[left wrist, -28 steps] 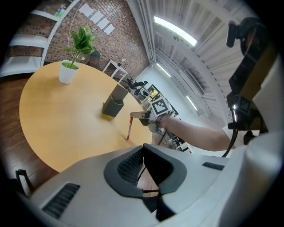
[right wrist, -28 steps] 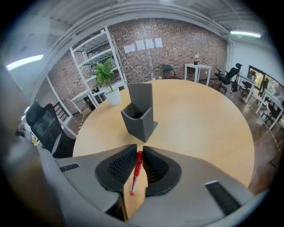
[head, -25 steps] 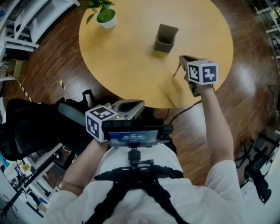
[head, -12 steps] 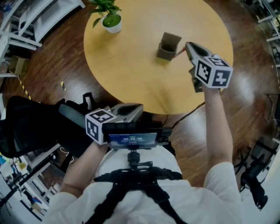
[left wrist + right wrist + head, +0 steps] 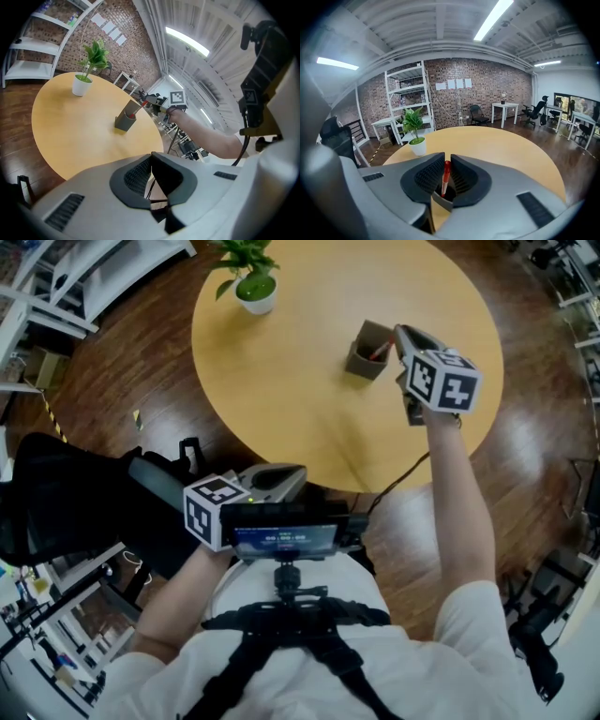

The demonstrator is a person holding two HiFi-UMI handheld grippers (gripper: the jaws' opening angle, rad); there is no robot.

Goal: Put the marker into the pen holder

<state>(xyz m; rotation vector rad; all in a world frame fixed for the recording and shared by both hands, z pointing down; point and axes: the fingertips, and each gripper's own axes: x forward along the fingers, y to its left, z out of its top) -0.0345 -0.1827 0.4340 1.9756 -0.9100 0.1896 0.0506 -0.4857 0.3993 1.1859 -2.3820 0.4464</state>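
Observation:
The red marker [image 5: 446, 176] stands upright between my right gripper's [image 5: 446, 161] jaws, which are shut on it. Its lower end dips into the mouth of the grey-brown pen holder [image 5: 440, 204] directly below. In the head view the right gripper [image 5: 401, 335] hovers at the right side of the pen holder [image 5: 366, 351], and red of the marker [image 5: 378, 352] shows in its opening. My left gripper [image 5: 281, 476] is held low near the person's waist, off the table, with its jaws shut on nothing. From there the pen holder [image 5: 125, 117] and the marker [image 5: 142, 104] appear far off.
The round wooden table [image 5: 281, 381] carries a small potted plant [image 5: 255, 282] at its far left. A black chair [image 5: 56, 512] stands at the left on the wooden floor. White shelving [image 5: 56, 287] is at the top left.
My right gripper has carried the marker from the table's near right edge forward to the pen holder, and the marker's end now sits in its opening. The left gripper has stayed put.

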